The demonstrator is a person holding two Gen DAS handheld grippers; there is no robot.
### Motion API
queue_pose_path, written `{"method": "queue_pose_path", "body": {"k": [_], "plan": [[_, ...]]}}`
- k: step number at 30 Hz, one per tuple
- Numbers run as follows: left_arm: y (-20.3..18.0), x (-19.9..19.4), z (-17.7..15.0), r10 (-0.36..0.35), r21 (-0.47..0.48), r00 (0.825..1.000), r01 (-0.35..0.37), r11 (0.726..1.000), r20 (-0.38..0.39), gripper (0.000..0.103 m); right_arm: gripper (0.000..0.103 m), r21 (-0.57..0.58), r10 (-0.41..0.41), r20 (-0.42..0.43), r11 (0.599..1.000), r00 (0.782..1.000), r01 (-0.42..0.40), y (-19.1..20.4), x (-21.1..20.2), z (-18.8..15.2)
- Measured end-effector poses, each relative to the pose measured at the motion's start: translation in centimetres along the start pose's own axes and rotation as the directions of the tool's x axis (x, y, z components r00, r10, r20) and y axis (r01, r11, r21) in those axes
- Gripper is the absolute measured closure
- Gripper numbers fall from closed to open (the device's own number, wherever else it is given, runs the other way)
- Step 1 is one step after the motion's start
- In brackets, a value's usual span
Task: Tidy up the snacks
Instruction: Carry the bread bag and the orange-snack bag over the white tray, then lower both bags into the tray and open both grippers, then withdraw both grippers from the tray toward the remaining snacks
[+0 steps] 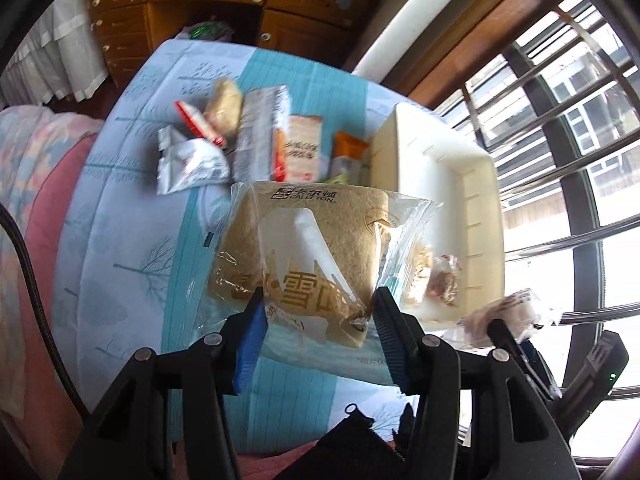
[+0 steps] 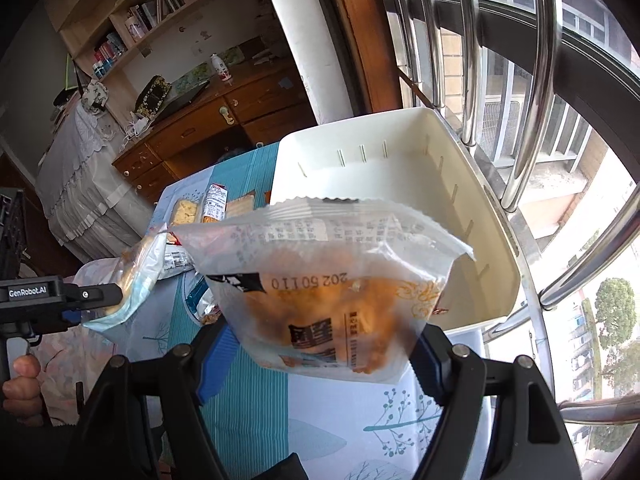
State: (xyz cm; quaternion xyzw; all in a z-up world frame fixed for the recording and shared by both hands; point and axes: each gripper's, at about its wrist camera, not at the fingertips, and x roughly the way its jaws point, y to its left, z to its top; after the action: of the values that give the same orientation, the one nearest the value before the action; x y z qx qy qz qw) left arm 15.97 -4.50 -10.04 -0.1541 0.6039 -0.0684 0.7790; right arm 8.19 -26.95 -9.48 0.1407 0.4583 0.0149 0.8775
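Left wrist only: loose snack pile (image 1: 248,136).

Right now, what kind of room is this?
Probably a bedroom at home: a wooden desk with drawers, wooden bookshelves holding books, and a blue tree-patterned quilt beside a barred window.

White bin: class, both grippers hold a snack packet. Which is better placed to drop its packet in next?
Probably right: its orange snack bag hangs at the white bin opening; the left gripper holds the bread packet over the tablecloth.
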Motion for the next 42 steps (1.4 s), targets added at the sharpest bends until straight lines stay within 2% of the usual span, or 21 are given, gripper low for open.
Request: {"method": "queue_pose_path", "body": {"k": [7, 12, 21, 24, 25, 26, 28, 31, 42], "plan": [[-3.5, 0.9, 1.0, -0.112, 0.067, 0.992, 0.108, 0.992, 0.058, 0.052, 0.027, 0.007, -0.042, 0.018, 0.999, 0.999, 0.041, -2.4, 0.2, 0.8], [-6.6, 2.1, 1.7, -0.196, 0.141, 0.977, 0.183, 0.973, 0.087, 0.053, 0.026, 0.02, -0.071, 0.021, 0.997, 0.997, 0.071, -4.3, 0.6, 1.5], [-12.0, 4.7, 2.1, -0.264, 0.272, 0.96, 0.231, 0.934, 0.092, 0.053, 0.022, 0.009, -0.133, 0.058, 0.991, 0.989, 0.132, -6.4, 0.9, 2.8], [-13.4, 5.4, 1.8, -0.267, 0.321, 0.96, 0.227, 0.919, 0.084, 0.052, 0.02, 0.016, -0.129, 0.057, 0.992, 0.99, 0.129, -6.8, 0.9, 2.9], [-13.8, 5.5, 1.6, -0.269, 0.337, 0.96, 0.226, 0.914, 0.085, 0.047, 0.02, 0.02, -0.124, 0.052, 0.992, 0.991, 0.124, -7.0, 1.0, 3.0], [-14.1, 5.4, 1.5, -0.27, 0.347, 0.959, 0.225, 0.911, 0.086, 0.034, 0.02, 0.023, -0.118, 0.048, 0.993, 0.992, 0.117, -7.2, 1.1, 3.0], [-14.2, 5.3, 1.3, -0.259, 0.348, 0.961, 0.21, 0.914, 0.101, 0.018, 0.016, 0.034, -0.108, 0.056, 0.994, 0.993, 0.106, -7.4, 1.1, 3.0], [-13.7, 5.2, 1.3, -0.237, 0.336, 0.966, 0.189, 0.923, 0.108, 0.018, 0.006, 0.026, -0.102, 0.098, 0.995, 0.99, 0.1, -7.2, 0.5, 3.4], [-9.5, 3.4, 1.5, -0.182, 0.268, 0.971, 0.136, 0.954, 0.155, 0.016, 0.005, 0.025, -0.061, 0.075, 0.998, 0.995, 0.059, -5.9, 0.7, 2.6]]}}
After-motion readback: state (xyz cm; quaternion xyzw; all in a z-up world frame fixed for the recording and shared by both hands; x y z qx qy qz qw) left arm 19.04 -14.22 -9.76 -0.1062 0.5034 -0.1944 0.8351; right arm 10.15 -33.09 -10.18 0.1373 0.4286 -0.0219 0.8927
